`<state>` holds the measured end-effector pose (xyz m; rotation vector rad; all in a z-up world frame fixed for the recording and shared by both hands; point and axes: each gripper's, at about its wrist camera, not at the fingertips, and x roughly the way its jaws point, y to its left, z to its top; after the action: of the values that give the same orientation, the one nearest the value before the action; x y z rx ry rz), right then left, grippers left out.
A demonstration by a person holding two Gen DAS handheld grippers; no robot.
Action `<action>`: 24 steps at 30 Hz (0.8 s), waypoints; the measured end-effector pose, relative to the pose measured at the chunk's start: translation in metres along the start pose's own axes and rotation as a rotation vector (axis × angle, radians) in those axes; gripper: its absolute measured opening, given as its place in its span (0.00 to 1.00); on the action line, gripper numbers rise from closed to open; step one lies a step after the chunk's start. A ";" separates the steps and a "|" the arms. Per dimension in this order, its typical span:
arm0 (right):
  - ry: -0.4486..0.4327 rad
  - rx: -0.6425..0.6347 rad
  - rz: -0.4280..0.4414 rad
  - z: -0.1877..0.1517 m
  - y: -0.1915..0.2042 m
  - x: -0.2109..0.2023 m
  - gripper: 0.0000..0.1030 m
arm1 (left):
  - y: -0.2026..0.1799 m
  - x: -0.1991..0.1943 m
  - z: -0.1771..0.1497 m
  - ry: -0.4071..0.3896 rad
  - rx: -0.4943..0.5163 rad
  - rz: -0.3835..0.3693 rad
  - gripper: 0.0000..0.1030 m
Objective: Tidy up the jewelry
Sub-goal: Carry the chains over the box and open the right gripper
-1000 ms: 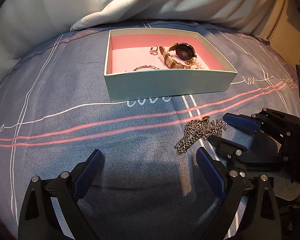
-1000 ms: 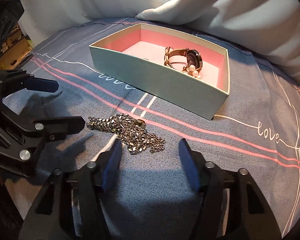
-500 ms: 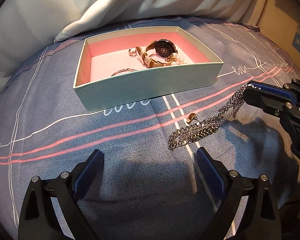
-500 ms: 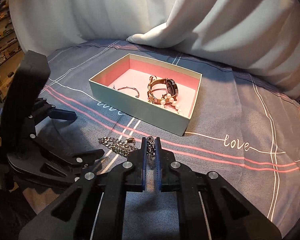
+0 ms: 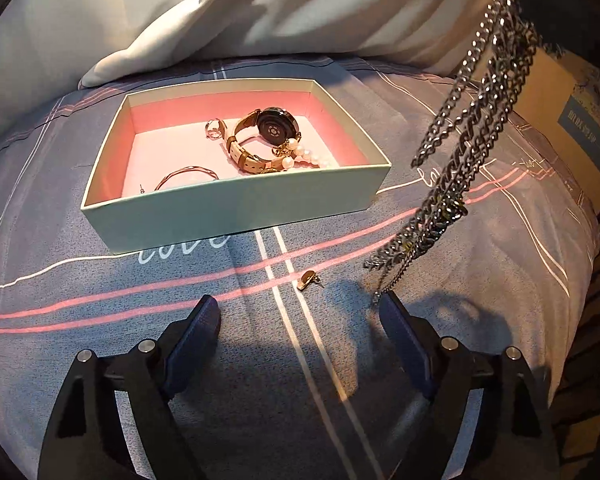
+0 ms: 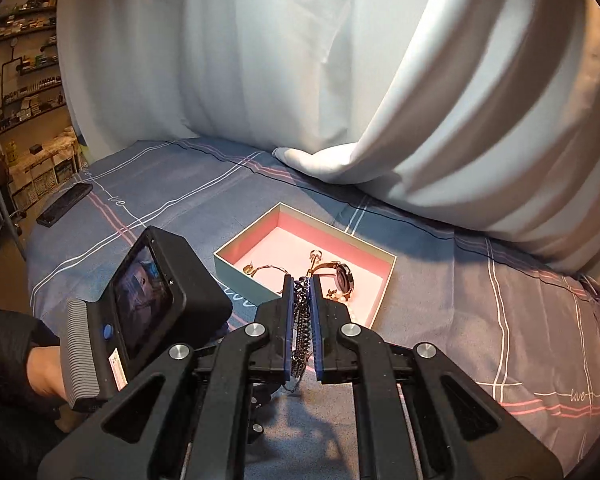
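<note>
My right gripper is shut on a silver chain necklace and holds it high in the air; the chain hangs in loops at the right of the left wrist view, clear of the bed. The mint box with pink lining holds a watch, a ring, a thin bangle and a pearl piece. A small gold earring lies on the bedspread in front of the box. My left gripper is open and empty, just short of the earring.
The grey-blue bedspread has pink and white stripes. White pillows and bedding lie behind the box. A black phone lies at the bed's far left. A cardboard box stands beyond the right edge.
My right gripper closed on the chain and lifted it off the bedspread, uncovering the gold earring. My left gripper moved closer to the box and stayed open.
</note>
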<state>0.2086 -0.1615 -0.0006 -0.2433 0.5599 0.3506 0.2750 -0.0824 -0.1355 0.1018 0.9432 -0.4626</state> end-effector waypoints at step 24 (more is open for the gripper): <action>-0.036 0.010 -0.038 0.023 -0.007 0.002 0.08 | 0.028 -0.035 0.011 0.004 -0.010 0.003 0.02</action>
<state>0.2235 -0.1603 0.0180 -0.2370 0.5209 0.3142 0.2774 -0.0484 -0.1041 0.0951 0.9495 -0.4551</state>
